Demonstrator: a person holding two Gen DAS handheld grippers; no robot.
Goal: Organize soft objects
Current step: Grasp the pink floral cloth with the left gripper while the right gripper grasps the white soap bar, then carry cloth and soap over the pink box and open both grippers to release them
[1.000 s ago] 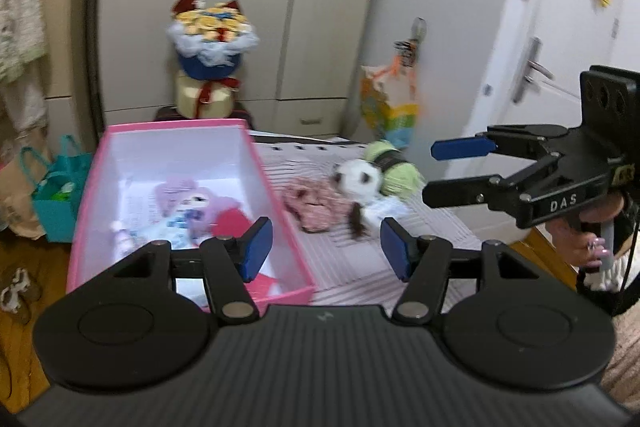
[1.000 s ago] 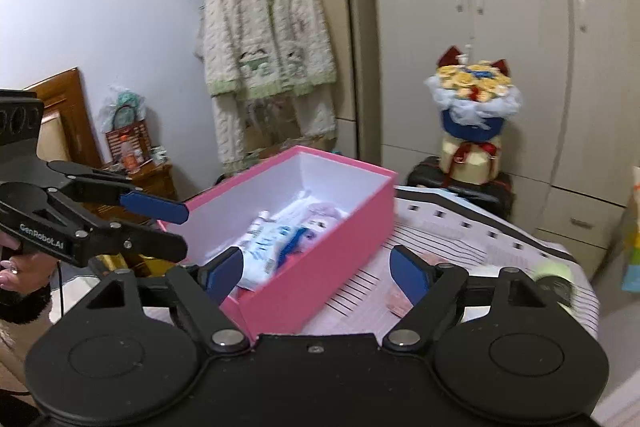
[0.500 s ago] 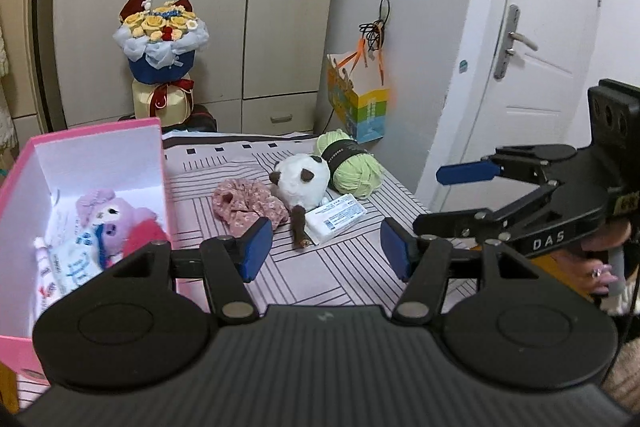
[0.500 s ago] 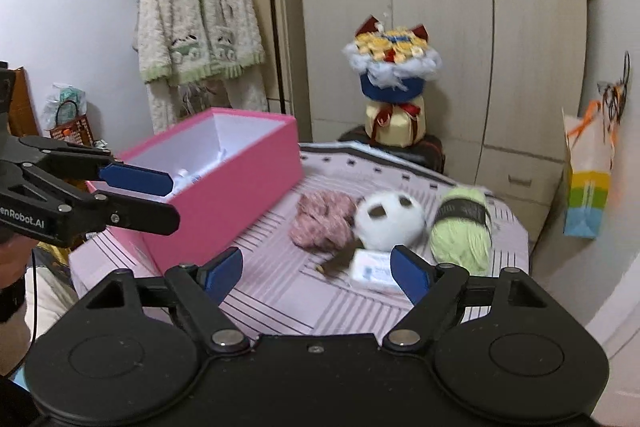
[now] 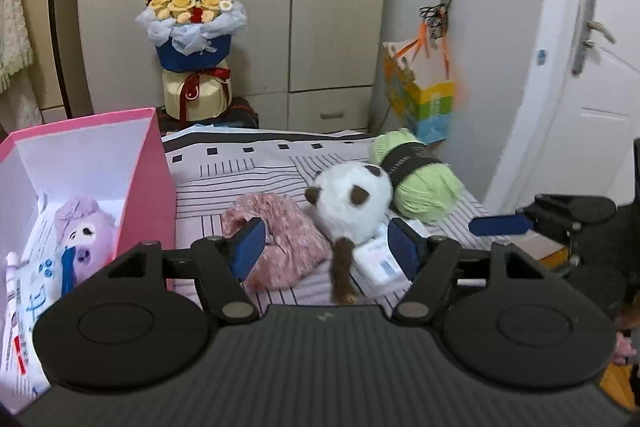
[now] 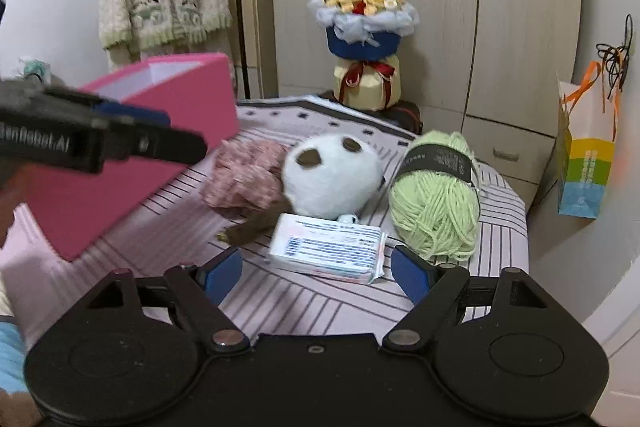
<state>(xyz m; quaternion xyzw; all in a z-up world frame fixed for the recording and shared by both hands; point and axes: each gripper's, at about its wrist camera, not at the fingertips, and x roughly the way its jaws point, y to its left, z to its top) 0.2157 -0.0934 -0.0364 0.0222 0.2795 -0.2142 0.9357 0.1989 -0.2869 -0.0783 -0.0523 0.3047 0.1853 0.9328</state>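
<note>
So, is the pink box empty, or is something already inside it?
Not empty. The pink box is open on top, and a purple plush toy lies inside on printed packets.

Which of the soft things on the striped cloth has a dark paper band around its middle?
The green ball of yarn, at the right end of the row. The panda toy and the pink fabric bundle have no band.

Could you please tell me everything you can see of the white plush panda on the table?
The round white plush panda has fluffy fur, dark brown patches and a brown limb trailing forward. It lies on the striped tablecloth, pressed against the pink knitted fabric, beside the green yarn skein, with the white tissue packet in front. No gripper touches it.
</note>
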